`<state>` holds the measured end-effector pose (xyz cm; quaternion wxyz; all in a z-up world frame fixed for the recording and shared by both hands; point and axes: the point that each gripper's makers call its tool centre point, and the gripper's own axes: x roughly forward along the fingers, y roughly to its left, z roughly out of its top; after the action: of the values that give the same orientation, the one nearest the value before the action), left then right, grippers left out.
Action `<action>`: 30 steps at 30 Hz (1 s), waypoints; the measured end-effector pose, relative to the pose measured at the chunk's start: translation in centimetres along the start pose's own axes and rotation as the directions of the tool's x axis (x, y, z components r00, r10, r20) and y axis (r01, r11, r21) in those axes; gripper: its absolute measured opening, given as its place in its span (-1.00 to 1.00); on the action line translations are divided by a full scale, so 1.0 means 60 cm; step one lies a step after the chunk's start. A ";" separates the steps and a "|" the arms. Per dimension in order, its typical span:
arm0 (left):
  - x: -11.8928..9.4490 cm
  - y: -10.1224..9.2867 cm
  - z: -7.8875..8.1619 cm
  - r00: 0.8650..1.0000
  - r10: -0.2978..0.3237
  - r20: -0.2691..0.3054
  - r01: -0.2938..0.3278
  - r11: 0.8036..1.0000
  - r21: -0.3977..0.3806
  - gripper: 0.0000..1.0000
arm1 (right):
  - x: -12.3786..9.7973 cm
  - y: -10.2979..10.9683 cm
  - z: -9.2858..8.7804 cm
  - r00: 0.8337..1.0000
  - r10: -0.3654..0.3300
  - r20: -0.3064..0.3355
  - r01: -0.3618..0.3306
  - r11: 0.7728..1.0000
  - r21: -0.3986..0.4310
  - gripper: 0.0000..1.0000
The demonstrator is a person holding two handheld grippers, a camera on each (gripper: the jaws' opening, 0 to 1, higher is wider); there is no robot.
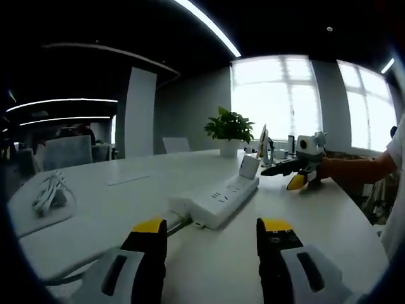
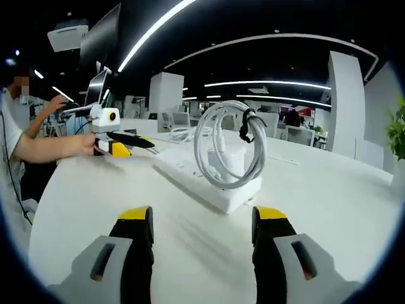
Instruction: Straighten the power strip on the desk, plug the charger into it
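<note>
A white counter (image 1: 316, 215) in a dim office carries the power strip (image 1: 218, 199); both hand-held grippers (image 1: 212, 244) (image 2: 201, 231) hover released.

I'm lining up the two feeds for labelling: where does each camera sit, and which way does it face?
Left gripper view: rides the left claw, looking along the power strip toward the windows; the right claw and a forearm show.
Right gripper view: rides the right claw, facing the strip's charger end; the left claw and a forearm show.
Shared: strip, charger, white desk; the two views face each other.
</note>
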<state>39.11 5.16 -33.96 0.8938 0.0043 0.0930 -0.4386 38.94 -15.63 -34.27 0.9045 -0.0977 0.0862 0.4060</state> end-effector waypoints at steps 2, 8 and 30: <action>-0.001 0.004 0.002 1.000 0.009 0.004 -0.009 1.000 0.000 0.18 | -0.001 0.000 0.000 1.000 -0.005 -0.001 0.005 1.000 0.010 0.23; -0.005 0.005 0.006 1.000 0.001 0.001 -0.001 0.999 -0.042 0.21 | -0.015 0.002 0.005 1.000 -0.020 -0.012 0.021 0.998 0.059 0.23; -0.043 -0.011 0.074 0.996 0.025 -0.084 -0.031 0.997 -0.068 0.26 | -0.060 0.019 0.087 0.993 -0.035 -0.111 0.045 0.996 0.082 0.26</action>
<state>37.81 6.37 -29.11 0.8949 -0.0069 0.1452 -0.4220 36.13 -16.17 -28.50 0.9097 -0.0836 0.1508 0.3779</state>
